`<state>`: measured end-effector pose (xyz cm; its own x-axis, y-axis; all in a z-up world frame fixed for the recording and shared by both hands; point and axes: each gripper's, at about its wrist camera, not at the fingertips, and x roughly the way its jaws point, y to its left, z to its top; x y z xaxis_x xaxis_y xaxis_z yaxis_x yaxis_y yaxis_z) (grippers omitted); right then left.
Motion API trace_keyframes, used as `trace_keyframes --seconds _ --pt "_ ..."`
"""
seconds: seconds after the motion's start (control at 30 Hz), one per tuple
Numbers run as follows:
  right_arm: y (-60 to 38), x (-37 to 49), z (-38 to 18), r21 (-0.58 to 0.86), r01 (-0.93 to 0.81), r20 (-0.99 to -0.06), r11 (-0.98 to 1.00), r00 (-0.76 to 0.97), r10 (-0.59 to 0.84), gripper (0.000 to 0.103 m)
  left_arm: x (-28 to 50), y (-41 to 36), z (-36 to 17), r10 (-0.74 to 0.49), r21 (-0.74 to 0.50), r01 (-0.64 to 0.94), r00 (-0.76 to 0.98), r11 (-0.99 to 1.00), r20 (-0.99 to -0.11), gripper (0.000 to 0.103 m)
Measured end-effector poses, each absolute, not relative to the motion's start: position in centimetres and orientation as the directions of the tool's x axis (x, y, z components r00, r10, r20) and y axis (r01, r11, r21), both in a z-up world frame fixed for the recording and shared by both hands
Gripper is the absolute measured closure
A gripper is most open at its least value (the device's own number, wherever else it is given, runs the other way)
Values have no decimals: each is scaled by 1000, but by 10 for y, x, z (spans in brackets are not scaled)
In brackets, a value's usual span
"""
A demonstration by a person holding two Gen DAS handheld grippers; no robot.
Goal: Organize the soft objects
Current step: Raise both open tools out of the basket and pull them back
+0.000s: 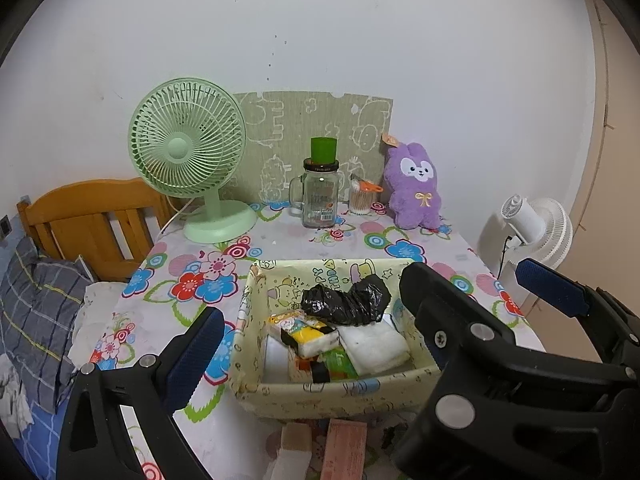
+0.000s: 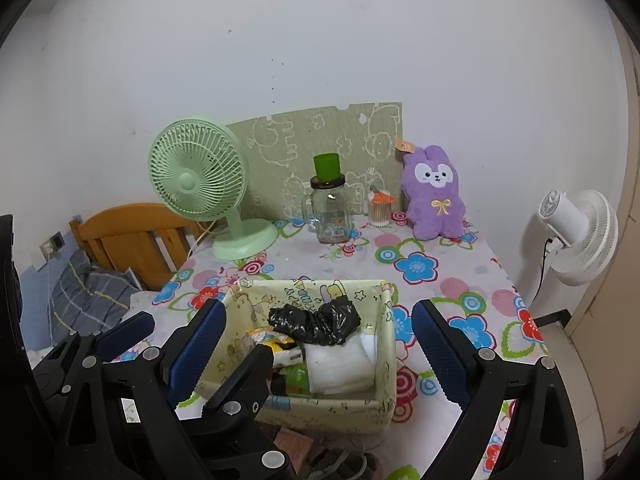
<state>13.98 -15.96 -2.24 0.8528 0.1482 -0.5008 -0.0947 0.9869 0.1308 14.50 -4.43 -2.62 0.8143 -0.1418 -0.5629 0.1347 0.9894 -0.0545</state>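
Note:
A pale yellow cartoon-print fabric box (image 1: 320, 396) (image 2: 340, 410) sits on the flowered table near its front edge. It holds a crumpled black plastic bag (image 1: 348, 300) (image 2: 316, 320), a folded white cloth (image 1: 376, 344), a yellow tissue pack (image 1: 308, 332) and a green packet (image 1: 340, 364). A purple plush bunny (image 1: 414, 184) (image 2: 434, 196) sits upright at the back right, against the wall. My left gripper (image 1: 312, 296) and right gripper (image 2: 320, 306) hover side by side in front of the box. Both are open, with nothing between their pads.
At the back stand a green desk fan (image 1: 188, 152), a glass mug (image 1: 320, 200) with a green cup on top, a cotton-swab tub (image 1: 362, 198) and a patterned board. A white fan (image 1: 532, 224) is right of the table, a wooden headboard (image 1: 92, 220) left. Wooden blocks (image 1: 344, 448) lie at the front.

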Motion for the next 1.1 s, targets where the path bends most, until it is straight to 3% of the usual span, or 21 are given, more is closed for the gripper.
trace_keyframes --seconds 1.1 --pt "-160 55 -42 104 -77 -504 992 855 119 7 67 -46 -47 -153 -49 151 822 987 -549 2"
